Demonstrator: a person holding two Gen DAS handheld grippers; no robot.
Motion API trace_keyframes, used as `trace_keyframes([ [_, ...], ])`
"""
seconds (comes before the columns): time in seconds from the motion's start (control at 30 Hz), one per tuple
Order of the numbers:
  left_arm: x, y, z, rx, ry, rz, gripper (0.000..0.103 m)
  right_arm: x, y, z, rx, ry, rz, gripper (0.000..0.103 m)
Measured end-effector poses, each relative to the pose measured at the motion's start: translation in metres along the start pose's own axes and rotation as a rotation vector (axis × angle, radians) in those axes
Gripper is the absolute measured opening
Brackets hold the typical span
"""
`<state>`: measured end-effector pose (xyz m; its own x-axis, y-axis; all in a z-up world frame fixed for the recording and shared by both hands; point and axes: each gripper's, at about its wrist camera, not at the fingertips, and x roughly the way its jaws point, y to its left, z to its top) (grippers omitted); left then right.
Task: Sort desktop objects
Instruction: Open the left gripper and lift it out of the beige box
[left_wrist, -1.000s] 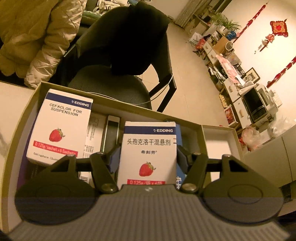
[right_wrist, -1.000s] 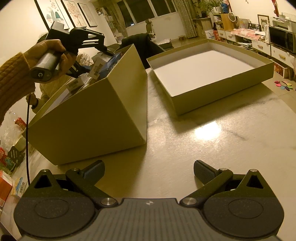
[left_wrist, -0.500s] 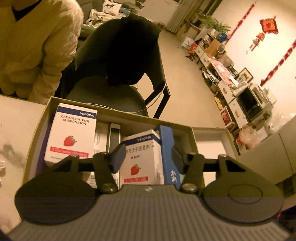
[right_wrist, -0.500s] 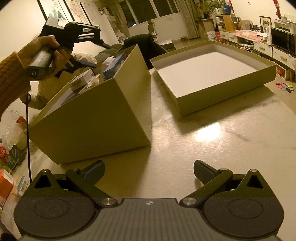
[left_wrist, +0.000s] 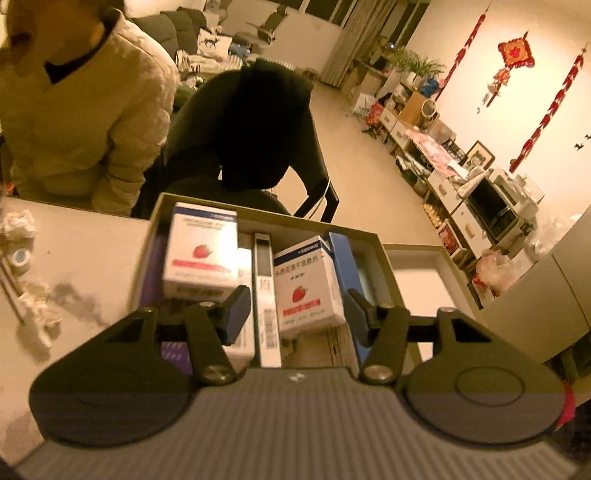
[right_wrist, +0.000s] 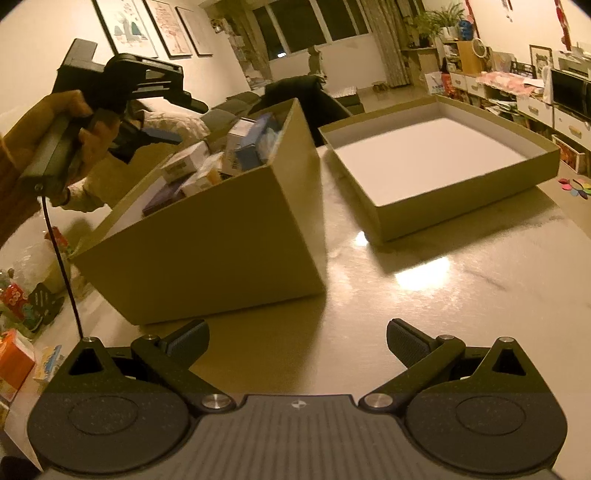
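A deep cardboard carton (left_wrist: 266, 213) (right_wrist: 221, 236) holds several medicine boxes. Among them are a white strawberry box (left_wrist: 201, 254), a second strawberry box (left_wrist: 306, 284), a narrow white box (left_wrist: 264, 280) and a blue box (left_wrist: 343, 266). My left gripper (left_wrist: 295, 314) (right_wrist: 177, 120) hovers above and behind the carton, held by a hand (right_wrist: 55, 122). Its jaws are opening and the pads touch nothing; the second strawberry box lies beyond them inside the carton. My right gripper (right_wrist: 297, 341) stands open over the bare table, in front of the carton.
A shallow empty box (right_wrist: 461, 206) (left_wrist: 417, 251) lies to the right of the carton. A person in a pale padded jacket (left_wrist: 81, 122) sits beyond the table beside a black chair (left_wrist: 255, 140). Crumpled tissues (left_wrist: 18, 225) and an orange box (right_wrist: 14, 362) lie at the left.
The left gripper drew back and upward from the carton. The strawberry box that stood between its fingers now rests lower inside, clear of them. The right gripper kept still.
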<state>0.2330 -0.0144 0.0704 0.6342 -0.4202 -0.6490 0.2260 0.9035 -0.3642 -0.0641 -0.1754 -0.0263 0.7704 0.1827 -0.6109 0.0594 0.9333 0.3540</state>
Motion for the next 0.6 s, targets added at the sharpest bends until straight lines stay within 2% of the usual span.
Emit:
trace_keyframes([
  [0.27,-0.047,0.019,-0.020,0.004,-0.045,-0.019,0.065,-0.007,0.021,-0.005,-0.048,-0.008,0.039,0.103],
  [0.6,-0.095,0.061,-0.054,-0.023,-0.054,0.004,0.068,-0.008,0.051,-0.008,-0.111,-0.014,0.064,0.103],
])
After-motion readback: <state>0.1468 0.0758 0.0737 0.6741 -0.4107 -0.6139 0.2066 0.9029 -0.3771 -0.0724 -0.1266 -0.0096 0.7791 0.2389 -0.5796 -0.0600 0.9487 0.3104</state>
